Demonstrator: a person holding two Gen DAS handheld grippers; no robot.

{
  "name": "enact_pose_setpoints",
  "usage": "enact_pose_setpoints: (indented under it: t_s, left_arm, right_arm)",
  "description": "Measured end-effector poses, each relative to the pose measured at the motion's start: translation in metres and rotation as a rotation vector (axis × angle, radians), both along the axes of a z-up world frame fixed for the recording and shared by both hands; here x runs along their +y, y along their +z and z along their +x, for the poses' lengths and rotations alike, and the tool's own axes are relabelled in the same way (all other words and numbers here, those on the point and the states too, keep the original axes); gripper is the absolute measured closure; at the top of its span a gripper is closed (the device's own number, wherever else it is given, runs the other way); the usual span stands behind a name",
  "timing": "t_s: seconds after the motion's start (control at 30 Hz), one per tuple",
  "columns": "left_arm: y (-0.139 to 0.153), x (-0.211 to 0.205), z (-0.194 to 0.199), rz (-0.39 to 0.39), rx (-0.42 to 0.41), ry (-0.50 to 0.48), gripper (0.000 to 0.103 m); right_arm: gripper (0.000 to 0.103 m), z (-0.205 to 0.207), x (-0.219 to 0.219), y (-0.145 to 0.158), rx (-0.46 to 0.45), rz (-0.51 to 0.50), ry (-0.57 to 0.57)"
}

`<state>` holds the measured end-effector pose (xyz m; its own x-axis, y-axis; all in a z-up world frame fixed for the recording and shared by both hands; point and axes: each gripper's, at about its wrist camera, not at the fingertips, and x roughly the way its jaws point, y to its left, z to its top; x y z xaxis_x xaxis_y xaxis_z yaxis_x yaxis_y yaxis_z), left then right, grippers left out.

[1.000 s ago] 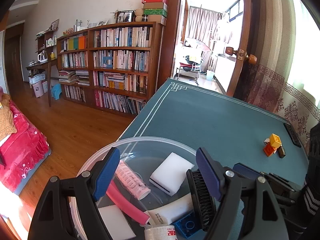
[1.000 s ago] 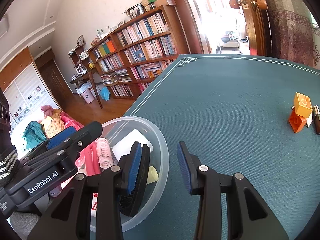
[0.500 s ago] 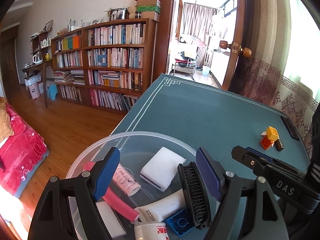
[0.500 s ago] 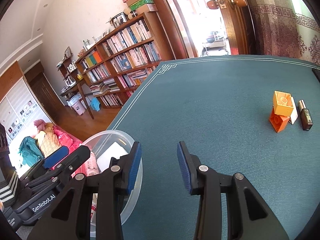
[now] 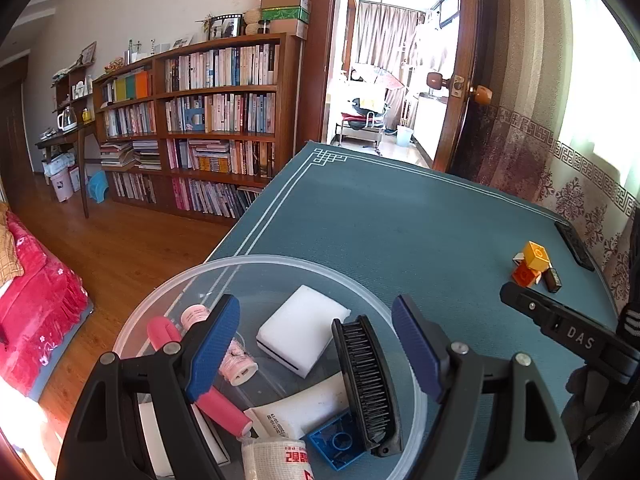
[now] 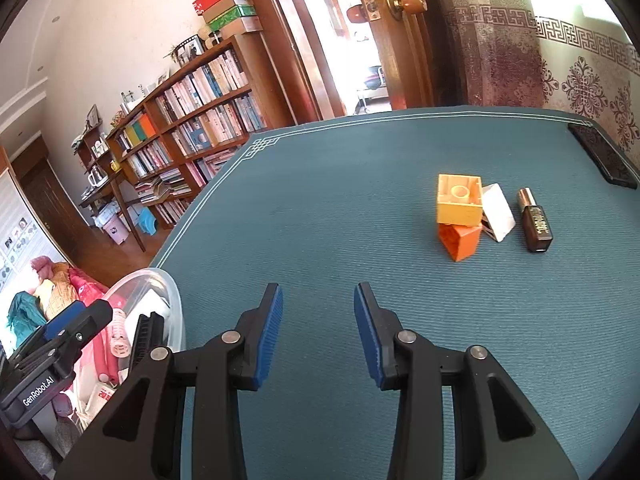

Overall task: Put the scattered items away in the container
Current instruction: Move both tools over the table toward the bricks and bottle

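A clear round plastic container [image 5: 280, 261] sits at the table's near left corner. It holds a white sponge [image 5: 302, 334], a black brush [image 5: 366, 384], pink rollers [image 5: 236, 364], a white tube [image 5: 304, 408], a blue brick [image 5: 336, 442] and a bandage roll [image 5: 276, 460]. My left gripper [image 5: 316, 344] hovers open above it, holding nothing. My right gripper [image 6: 318, 334] stands open over bare cloth, right of the container [image 6: 174, 300]. Farther right lie a yellow brick [image 6: 458, 199] on an orange brick [image 6: 460, 242], a white block [image 6: 498, 212] and a dark small bottle [image 6: 536, 220].
The table wears a teal cloth [image 6: 340, 200] with a white border. A black phone [image 6: 604, 156] lies at the far right edge. Beyond the left edge are a wooden floor, a bookshelf [image 5: 208, 120] and a red sofa [image 5: 32, 308]. An open door [image 6: 400, 40] stands behind.
My right gripper has left the container and swung right toward the bricks, leaving the black brush inside the container. The left gripper has stayed open above the container.
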<state>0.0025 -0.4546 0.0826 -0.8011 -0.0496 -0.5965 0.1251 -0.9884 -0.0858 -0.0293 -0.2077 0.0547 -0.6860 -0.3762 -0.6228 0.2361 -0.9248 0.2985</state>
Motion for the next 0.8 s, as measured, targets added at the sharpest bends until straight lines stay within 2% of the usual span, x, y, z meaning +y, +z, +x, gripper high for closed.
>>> enact_pose_setpoints:
  t_s: [0.63, 0.8]
  left_arm:
    - [0.001, 0.04, -0.011, -0.025, -0.009, -0.079, 0.021]
    - [0.002, 0.053, -0.016, -0.029, -0.01, -0.106, 0.021]
  right_arm:
    - [0.063, -0.013, 0.096, -0.009, 0.012, 0.019, -0.269]
    - [0.063, -0.023, 0.112, -0.012, 0.0, 0.05, -0.304]
